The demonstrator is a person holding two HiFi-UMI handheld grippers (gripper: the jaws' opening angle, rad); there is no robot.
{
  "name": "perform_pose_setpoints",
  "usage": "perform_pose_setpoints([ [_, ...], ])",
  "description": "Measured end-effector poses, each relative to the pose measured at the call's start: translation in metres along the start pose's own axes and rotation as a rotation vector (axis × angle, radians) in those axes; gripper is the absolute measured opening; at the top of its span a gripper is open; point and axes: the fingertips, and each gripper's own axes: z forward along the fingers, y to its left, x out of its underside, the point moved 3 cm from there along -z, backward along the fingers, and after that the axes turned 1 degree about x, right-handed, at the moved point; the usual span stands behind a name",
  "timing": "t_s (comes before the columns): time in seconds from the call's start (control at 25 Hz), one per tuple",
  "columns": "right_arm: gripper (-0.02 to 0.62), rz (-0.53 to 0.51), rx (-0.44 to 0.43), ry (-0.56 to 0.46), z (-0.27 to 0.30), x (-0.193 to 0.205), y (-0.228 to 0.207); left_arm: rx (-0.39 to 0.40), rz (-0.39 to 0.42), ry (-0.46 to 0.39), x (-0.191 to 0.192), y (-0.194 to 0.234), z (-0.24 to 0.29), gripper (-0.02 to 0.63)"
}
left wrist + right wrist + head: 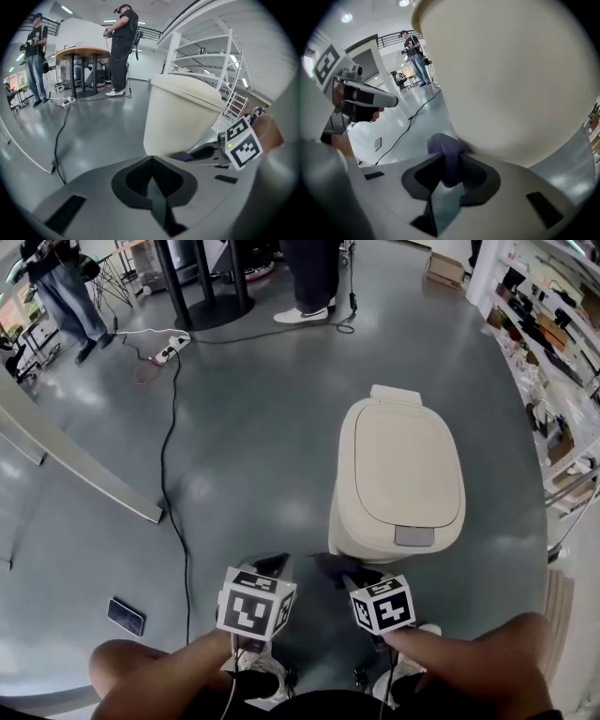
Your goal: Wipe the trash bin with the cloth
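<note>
bin: cream trash bin (398,479) stands upright on the grey floor (253,456), lid shut; grey tab (413,536) at the lid's near edge
cloth: purple cloth (447,154), a bunched wad; its top end sits against the bin's curved side wall, low down on the near-left side
right gripper: right gripper (448,169) has its fingers pinching the cloth, which sticks out past the tips to the bin; in the head view it sits right at the bin's near-left corner
left gripper: left gripper (151,174) has its fingers pressed together, nothing between them; it is just beside the right one, pointed at the bin's side; tips look short of the wall, contact not clear
hands: both forearms come in from the bottom of the head view; marker cubes face up
floor stuff: black cable (169,474) runs from a power strip (172,345) down past the left gripper; small dark flat object (125,616) lies left of it
background: round table (82,51) with two people standing near it; white shelving (206,61) behind the bin
</note>
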Motion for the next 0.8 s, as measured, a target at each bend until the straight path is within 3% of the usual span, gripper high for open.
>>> perform_pose_setpoints([
  [0.24, 0.092, -0.071, 0.050, 0.020, 0.016, -0.005, 0.004, -0.019, -0.060, -0.011, -0.003, 0.027, -0.006, 0.000],
  [0.4, 0.092, -0.082, 0.056, 0.022, 0.011, -0.003, -0.003, 0.015, -0.074, -0.015, -0.012, 0.018, -0.008, 0.000],
  [0.8, 0.092, -0.084, 0.083, 0.059, 0.005, 0.016, -0.028, 0.026, 0.058, 0.007, -0.003, -0.004, 0.006, 0.000],
])
